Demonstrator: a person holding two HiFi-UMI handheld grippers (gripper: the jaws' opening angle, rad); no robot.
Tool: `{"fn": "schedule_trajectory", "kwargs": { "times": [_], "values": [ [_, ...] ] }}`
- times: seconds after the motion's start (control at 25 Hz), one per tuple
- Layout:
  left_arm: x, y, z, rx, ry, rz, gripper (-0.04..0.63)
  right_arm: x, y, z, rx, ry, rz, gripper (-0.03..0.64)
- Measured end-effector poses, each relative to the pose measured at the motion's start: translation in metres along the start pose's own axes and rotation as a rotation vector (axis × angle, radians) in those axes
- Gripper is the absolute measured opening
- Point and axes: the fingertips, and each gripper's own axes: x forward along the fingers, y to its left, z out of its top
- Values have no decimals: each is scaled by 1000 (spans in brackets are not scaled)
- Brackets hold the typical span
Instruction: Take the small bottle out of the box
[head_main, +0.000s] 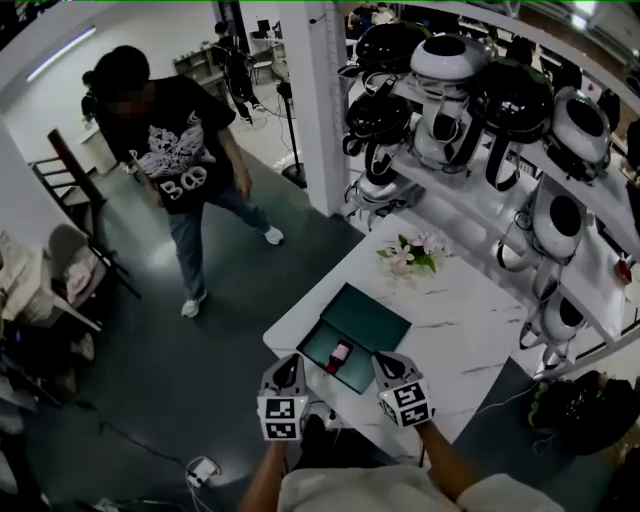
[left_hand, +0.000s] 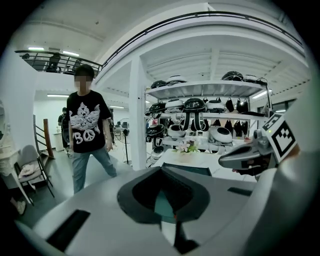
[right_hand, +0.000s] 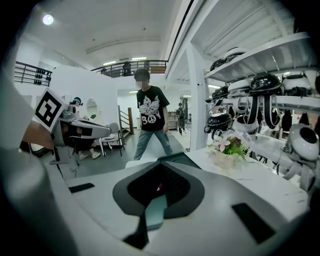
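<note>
small bottle (head_main: 340, 355): lying in the open green box (head_main: 372, 318), long axis roughly 1-to-7 | sits 1 o'clock off your left tongs (head_main: 289, 366), 11 off your right tongs (head_main: 386, 364), pretty much equally near | both tongs closed, empty

The bottle (head_main: 339, 355) lies in the box (head_main: 378, 316) on the surface (head_main: 470, 320). From the box, the flowers (head_main: 412, 255) are at one o'clock and a person (head_main: 175, 160) at ten.

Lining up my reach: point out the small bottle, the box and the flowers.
small bottle (head_main: 340, 354), head view, middle of its body.
box (head_main: 368, 318), head view, its open lid.
flowers (head_main: 410, 256), head view, the blooms.
</note>
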Motion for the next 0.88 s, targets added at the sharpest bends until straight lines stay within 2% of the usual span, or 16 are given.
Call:
{"fn": "schedule_trajectory", "kwargs": {
  "times": [0.28, 0.56, 0.72, 0.88],
  "values": [
    [16, 24, -9, -29, 25, -40, 18, 33, 25, -9, -6, 82, 33, 21],
    [32, 42, -35, -65, 69, -63, 18, 63, 35, -27, -44, 156, 60, 21],
    [41, 46, -52, -86, 99, -73, 18, 74, 38, -43, -97, 209, 82, 21],
    [49, 50, -64, -99, 119, -78, 18, 86, 43, -57, -194, 262, 116, 21]
  ]
}}
